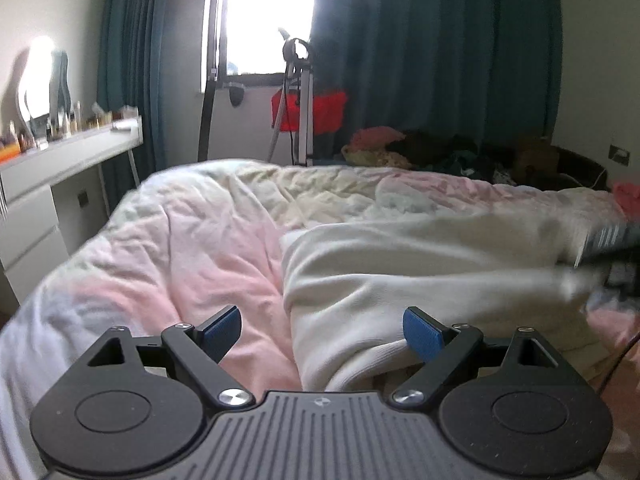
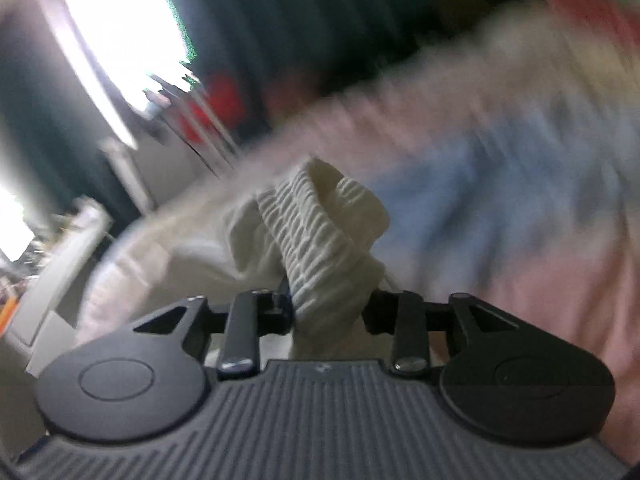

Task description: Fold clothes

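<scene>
Two grippers are in my feeds. My left gripper [image 1: 322, 330] hangs with its blue-padded fingers [image 1: 422, 334] spread wide and gripping nothing, the cream sweater [image 1: 420, 276] lying crumpled on the pink duvet [image 1: 192, 256] just ahead of and under the right finger. My right gripper [image 2: 328, 306] has its fingers pinched on the sweater's ribbed cuff [image 2: 320, 224], which bunches up beyond the tips; that view is badly blurred.

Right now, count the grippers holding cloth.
1. The right gripper is shut on the white garment's ribbed edge; the left gripper hangs open above the bed.
</scene>
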`<move>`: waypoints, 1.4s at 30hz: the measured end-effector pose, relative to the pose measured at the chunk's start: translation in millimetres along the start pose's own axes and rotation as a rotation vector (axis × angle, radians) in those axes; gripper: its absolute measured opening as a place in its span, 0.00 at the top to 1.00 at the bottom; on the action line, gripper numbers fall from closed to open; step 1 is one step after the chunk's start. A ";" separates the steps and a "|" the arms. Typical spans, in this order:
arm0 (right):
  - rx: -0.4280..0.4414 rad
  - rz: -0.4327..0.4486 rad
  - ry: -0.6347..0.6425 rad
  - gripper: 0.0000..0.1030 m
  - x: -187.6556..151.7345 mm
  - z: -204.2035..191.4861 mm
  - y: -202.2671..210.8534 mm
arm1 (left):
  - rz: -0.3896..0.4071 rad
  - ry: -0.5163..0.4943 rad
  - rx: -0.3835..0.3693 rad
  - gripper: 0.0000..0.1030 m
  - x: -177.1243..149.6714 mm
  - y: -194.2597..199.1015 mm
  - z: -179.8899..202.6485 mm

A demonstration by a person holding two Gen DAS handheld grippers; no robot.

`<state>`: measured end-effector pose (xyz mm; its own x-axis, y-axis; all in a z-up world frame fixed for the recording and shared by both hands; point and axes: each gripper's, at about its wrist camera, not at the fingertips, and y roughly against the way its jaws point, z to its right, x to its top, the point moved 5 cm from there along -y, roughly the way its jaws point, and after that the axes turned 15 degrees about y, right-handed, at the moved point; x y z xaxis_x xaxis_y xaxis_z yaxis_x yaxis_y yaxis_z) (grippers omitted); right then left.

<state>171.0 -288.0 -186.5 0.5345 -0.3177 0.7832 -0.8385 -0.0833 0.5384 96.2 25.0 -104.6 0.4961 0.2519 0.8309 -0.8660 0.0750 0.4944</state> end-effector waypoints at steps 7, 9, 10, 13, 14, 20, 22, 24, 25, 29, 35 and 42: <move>-0.059 -0.057 -0.116 0.11 -15.3 26.4 -3.1 | -0.089 0.215 -0.067 0.12 1.5 -12.8 -24.6; -0.063 -0.068 -0.142 0.12 -18.8 30.9 -1.9 | -0.104 0.294 -0.085 0.08 4.3 -16.5 -33.8; -0.043 -0.087 -0.171 0.12 -23.1 35.0 -4.1 | -0.115 0.334 -0.098 0.07 5.4 -19.0 -38.3; 0.014 -0.140 -0.251 0.12 -31.2 40.9 -13.7 | -0.207 0.433 -0.166 0.03 3.5 -33.3 -46.5; 0.025 -0.144 -0.259 0.12 -32.6 40.1 -16.5 | -0.251 0.469 -0.190 0.03 0.5 -40.3 -48.8; 0.080 -0.163 -0.288 0.10 -39.3 32.8 -30.4 | -0.408 0.663 -0.297 0.07 -14.2 -72.9 -60.3; 0.088 -0.165 -0.257 0.14 -37.8 26.6 -28.3 | -0.417 0.689 -0.304 0.12 -15.4 -78.2 -63.0; 0.077 -0.159 -0.224 0.26 -36.9 24.3 -22.6 | -0.418 0.706 -0.312 0.17 -16.1 -79.9 -65.2; 0.069 -0.154 -0.208 0.36 -36.3 22.9 -19.7 | -0.416 0.710 -0.312 0.19 -16.4 -79.5 -66.2; 0.045 -0.093 -0.138 0.56 -26.8 9.9 4.0 | -0.399 0.703 -0.299 0.43 -14.5 -71.3 -68.2; 0.105 0.076 -0.046 0.63 9.7 -18.0 40.4 | -0.313 0.747 -0.365 0.63 16.2 -42.1 -59.9; 0.153 0.214 -0.162 0.63 84.7 4.1 57.5 | -0.252 0.711 -0.422 0.65 82.1 -48.5 16.4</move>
<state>167.7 -323.5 -90.5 0.3307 -0.4890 0.8072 -0.9430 -0.1361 0.3038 179.9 26.3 -56.1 0.6421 0.7126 0.2825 -0.7557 0.5265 0.3896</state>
